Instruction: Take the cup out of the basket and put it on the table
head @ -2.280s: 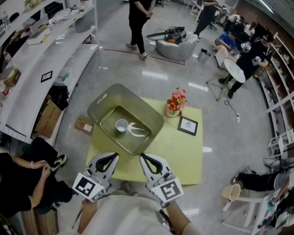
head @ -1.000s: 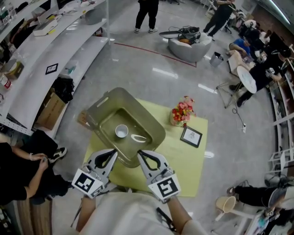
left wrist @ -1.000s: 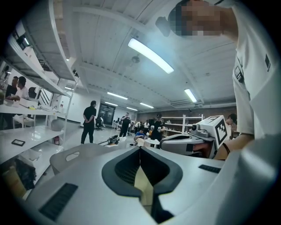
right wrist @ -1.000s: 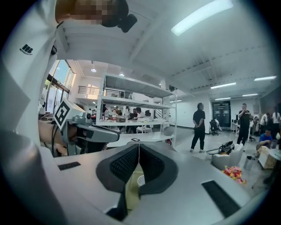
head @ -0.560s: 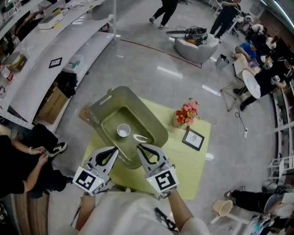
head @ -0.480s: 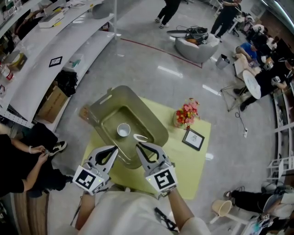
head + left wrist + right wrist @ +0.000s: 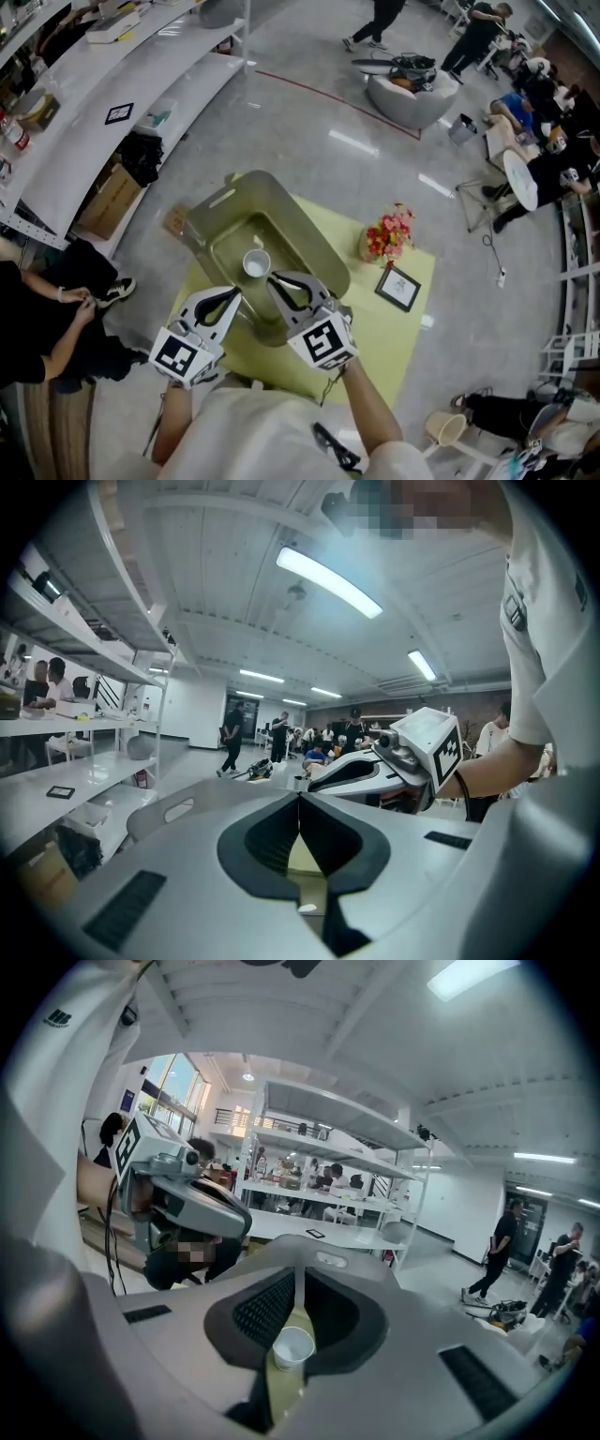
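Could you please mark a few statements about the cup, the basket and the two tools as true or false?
1. The cup sits in the basket. True.
2. The right tool grips the cup. False: its jaws are shut on nothing, and the cup stands ahead of them in the basket.
3. The left tool is shut. True.
4. The flowers stand in the basket. False: they stand on the table, near the frame.
5. The cup lies on its side. False: it stands upright, mouth up.
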Demonstrator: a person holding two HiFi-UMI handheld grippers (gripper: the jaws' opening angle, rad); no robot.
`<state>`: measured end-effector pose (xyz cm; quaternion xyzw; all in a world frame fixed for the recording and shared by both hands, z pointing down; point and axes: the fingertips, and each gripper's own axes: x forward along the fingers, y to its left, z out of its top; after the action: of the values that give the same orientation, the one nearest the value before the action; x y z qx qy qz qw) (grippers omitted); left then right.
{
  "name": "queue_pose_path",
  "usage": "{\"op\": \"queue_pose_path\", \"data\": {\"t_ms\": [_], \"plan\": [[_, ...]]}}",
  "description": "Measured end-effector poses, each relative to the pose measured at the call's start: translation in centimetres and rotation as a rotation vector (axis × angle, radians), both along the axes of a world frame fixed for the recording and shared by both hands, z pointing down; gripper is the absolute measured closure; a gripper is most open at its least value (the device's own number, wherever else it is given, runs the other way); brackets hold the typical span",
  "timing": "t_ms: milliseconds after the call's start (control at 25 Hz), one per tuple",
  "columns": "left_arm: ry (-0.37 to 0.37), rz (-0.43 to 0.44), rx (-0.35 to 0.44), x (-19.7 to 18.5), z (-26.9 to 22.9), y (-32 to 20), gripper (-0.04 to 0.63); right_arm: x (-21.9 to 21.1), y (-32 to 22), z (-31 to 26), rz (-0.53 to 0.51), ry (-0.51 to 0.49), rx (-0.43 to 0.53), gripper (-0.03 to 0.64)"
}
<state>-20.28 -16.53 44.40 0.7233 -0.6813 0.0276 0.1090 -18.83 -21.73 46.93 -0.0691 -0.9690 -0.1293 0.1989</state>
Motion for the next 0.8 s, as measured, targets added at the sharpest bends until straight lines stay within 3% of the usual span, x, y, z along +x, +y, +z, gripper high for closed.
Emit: {"op": "queue_pose_path", "data": {"t_ms": [560, 800], "plan": [[0.005, -0.028, -0.009, -2.7, 0.6, -0.6, 0.586, -5.4, 0.0, 6.3, -0.189, 0.216, 0.025, 0.463], [0.007, -0.032, -0.019, -4.0, 1.2, -0.9, 0.586, -7.1, -0.5, 10.7, -0.268, 0.363, 0.077, 0.391]]}}
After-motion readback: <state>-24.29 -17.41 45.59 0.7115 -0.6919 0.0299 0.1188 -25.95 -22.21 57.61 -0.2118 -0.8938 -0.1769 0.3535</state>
